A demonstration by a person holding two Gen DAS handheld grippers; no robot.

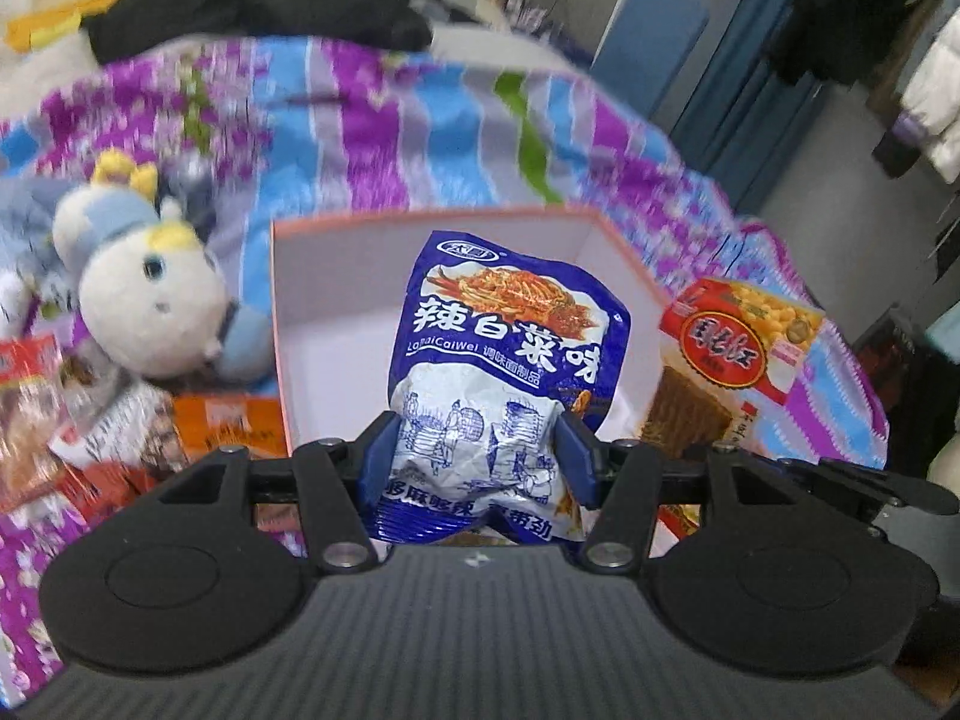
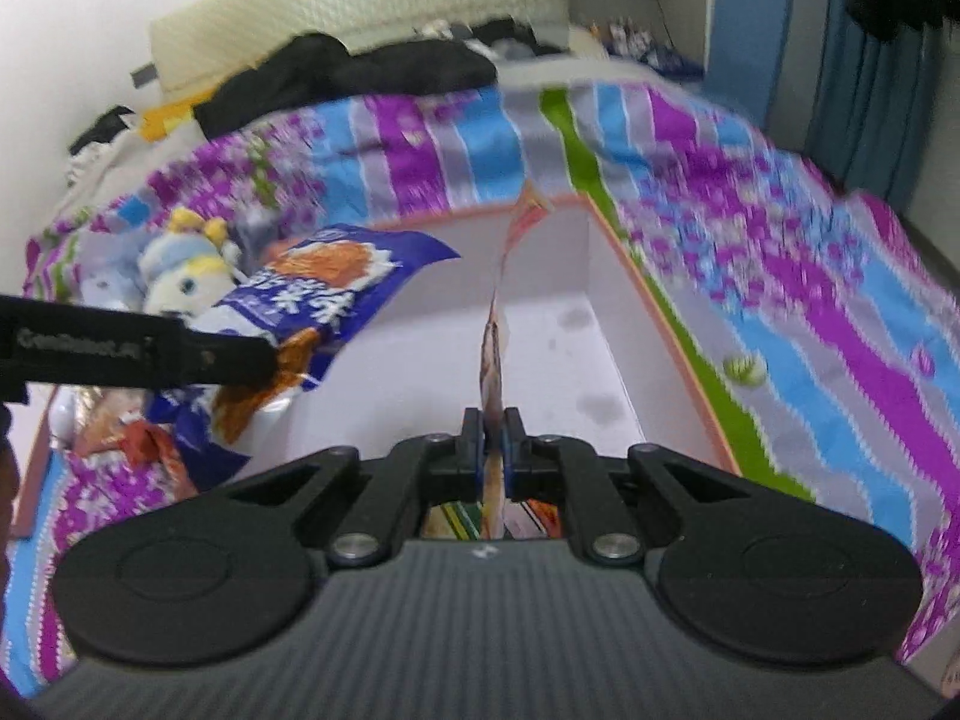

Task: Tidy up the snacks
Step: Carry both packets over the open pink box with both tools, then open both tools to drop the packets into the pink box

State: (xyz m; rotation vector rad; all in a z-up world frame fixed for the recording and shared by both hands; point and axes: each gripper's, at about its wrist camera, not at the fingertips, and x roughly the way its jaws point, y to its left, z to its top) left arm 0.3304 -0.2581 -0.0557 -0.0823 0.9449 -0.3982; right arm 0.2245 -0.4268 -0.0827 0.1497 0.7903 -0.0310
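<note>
Carefully: your left gripper (image 1: 477, 450) pinches the blue spicy-strip bag (image 1: 501, 360), your right gripper (image 2: 493, 447) a thin red packet (image 2: 493, 360), probably edge-on; both may collide above the white box (image 2: 606, 300).

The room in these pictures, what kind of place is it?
Most likely a bedroom: the work surface is a bed with a striped floral bedspread, a plush toy lies on it, and clothes hang nearby.

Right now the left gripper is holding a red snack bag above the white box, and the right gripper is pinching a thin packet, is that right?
Not quite. The snack bag in the left gripper is blue, as the left wrist view shows. It is held above the white box, and the right gripper does pinch a thin packet.
</note>
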